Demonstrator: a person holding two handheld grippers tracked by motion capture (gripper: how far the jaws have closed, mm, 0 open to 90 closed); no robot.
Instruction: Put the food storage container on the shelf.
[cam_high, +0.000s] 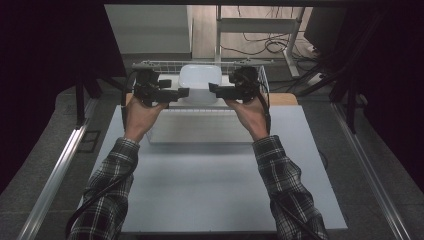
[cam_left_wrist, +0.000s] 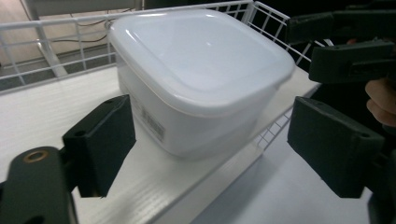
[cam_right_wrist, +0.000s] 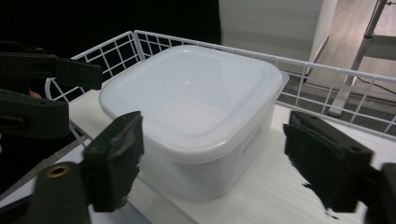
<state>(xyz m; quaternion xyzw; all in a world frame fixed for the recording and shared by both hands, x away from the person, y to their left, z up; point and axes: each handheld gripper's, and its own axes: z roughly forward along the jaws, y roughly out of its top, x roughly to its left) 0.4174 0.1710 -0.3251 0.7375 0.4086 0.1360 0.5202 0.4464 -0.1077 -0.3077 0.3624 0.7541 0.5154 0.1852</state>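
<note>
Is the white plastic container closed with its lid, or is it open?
Closed. The lid sits flat on the white container, its rim overlapping the walls all around in both gripper views.

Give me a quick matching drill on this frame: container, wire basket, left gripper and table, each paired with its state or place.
Things:
1. white lidded container
2. wire basket
3. left gripper
4. table

States or places:
A. open, beside the container, gripping nothing
B. holds the container inside it
C. grey, flat, under both forearms
D. lid on, standing between the two grippers

Pairs: 1-D, 2-B, 3-A, 4-C
</note>
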